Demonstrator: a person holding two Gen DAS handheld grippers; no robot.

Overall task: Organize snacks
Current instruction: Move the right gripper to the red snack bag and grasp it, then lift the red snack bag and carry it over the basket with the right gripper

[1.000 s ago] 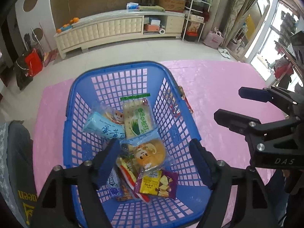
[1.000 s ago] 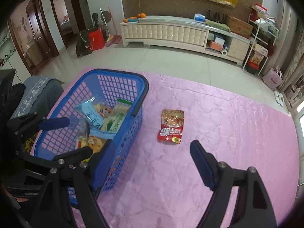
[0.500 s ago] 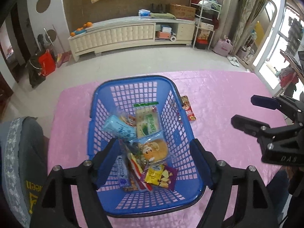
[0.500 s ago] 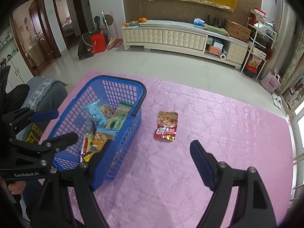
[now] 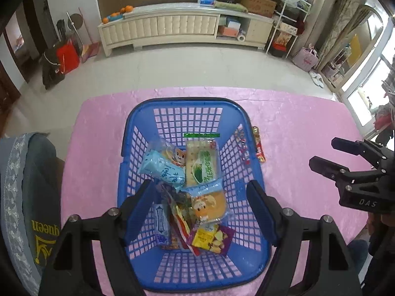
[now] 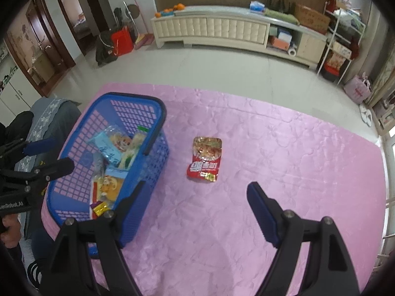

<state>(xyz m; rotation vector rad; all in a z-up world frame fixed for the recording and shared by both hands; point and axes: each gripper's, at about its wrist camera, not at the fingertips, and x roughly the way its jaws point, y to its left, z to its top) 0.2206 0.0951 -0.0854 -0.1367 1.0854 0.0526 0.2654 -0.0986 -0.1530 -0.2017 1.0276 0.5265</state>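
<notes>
1. Snacks: most of them already lie inside the blue basket (image 5: 192, 197), at the centre of the left wrist view. You can see a pale blue packet (image 5: 163, 170), a green-printed cracker pack (image 5: 202, 165), an orange cartoon-faced bun pack (image 5: 209, 204) and a yellow-and-purple pack (image 5: 212, 239) near the basket's lower edge.

2. One snack is still out: the red packet (image 6: 205, 159) lies flat on the pink counter (image 6: 271, 172), at the middle of the right wrist view, just to the right of the basket (image 6: 153, 172) and not touching it.

3. Your left tool (image 5: 200, 209) hangs above the basket with its fingers spread wide and nothing between them. It touches no snack.

4. Your right tool (image 6: 197, 209) is also spread wide and empty, low in the frame, with the red packet above and between its fingertips but well apart from them.

5. Judging by this, you are between placements: the basket is loaded and the red packet is the item in hand next.

6. The next move calls for bringing the right tool forward and down over the red packet, so that the fingers straddle its narrow width.

7. The packet is thin and flat on a soft cloth, so you will probably need to press low and pinch an edge or a raised crease before lifting.

8. Then carry it leftward over the basket rim and let go above a free spot in the upper part of the basket.
</notes>
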